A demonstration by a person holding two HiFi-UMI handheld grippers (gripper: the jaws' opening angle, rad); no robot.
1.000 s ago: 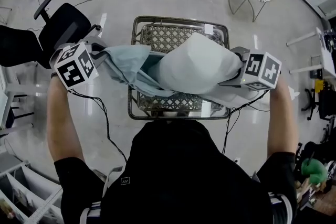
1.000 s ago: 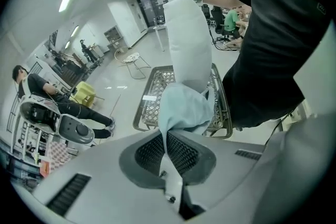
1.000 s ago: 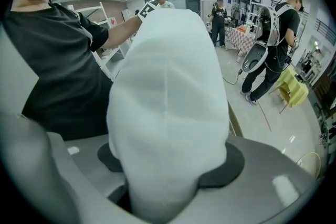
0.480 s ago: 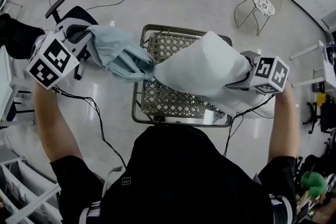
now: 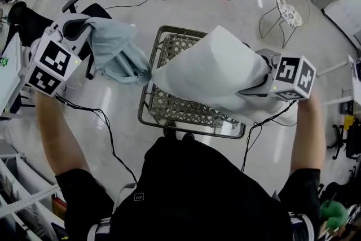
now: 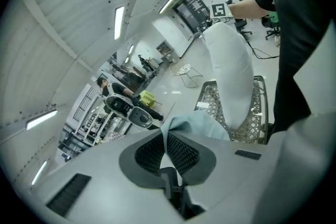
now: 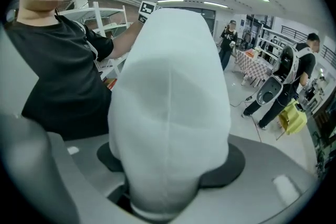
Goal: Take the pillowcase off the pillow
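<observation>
The white pillow (image 5: 211, 73) hangs bare above the wire basket, its right end clamped in my right gripper (image 5: 260, 83). In the right gripper view the pillow (image 7: 170, 102) fills the space between the jaws, which press on it. The pale blue pillowcase (image 5: 115, 51) hangs free of the pillow at the upper left, held by my left gripper (image 5: 84, 31). In the left gripper view the jaws are shut on a fold of the pillowcase (image 6: 197, 126), and the pillow (image 6: 228, 76) shows beyond it.
A wire basket table (image 5: 169, 104) stands below the pillow. A black office chair (image 5: 34, 22) is at the left, a white wire chair (image 5: 290, 8) at the upper right. People stand at the top of the head view. Cables hang from both grippers.
The left gripper rose and swung left, pulling the pillowcase fully off the pillow. The right gripper lifted the pillow slightly.
</observation>
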